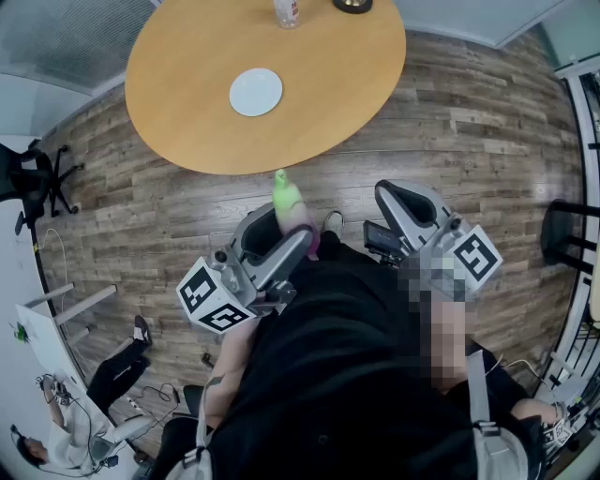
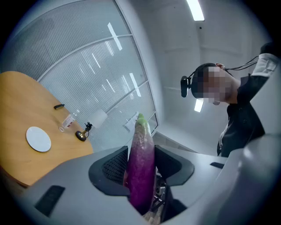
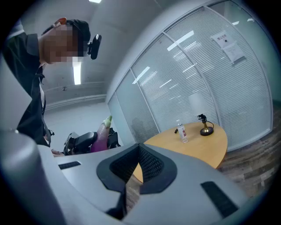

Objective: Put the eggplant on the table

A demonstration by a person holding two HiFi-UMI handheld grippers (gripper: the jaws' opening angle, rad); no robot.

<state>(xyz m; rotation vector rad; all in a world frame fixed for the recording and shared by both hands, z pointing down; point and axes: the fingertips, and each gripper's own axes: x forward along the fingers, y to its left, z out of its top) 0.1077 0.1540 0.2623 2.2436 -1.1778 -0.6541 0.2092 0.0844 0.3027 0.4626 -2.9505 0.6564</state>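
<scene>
A long purple eggplant (image 1: 296,214) with a pale green tip sticks up out of my left gripper (image 1: 289,234), which is shut on it. In the left gripper view the eggplant (image 2: 141,167) stands between both dark pads, tip uppermost. The round wooden table (image 1: 328,103) lies ahead of both grippers, beyond a strip of plank floor. My right gripper (image 1: 409,204) is held beside the left one, over the person's dark clothing. In the right gripper view its jaws (image 3: 139,151) meet at the tips with nothing between them, and the eggplant (image 3: 103,132) shows off to the left.
On the table are a white plate (image 1: 256,92), a clear bottle (image 1: 287,11) and a dark lamp base (image 1: 352,5) at the far edge. An office chair (image 1: 33,178) stands at left, a seated person (image 1: 56,431) at lower left, glass partition walls behind.
</scene>
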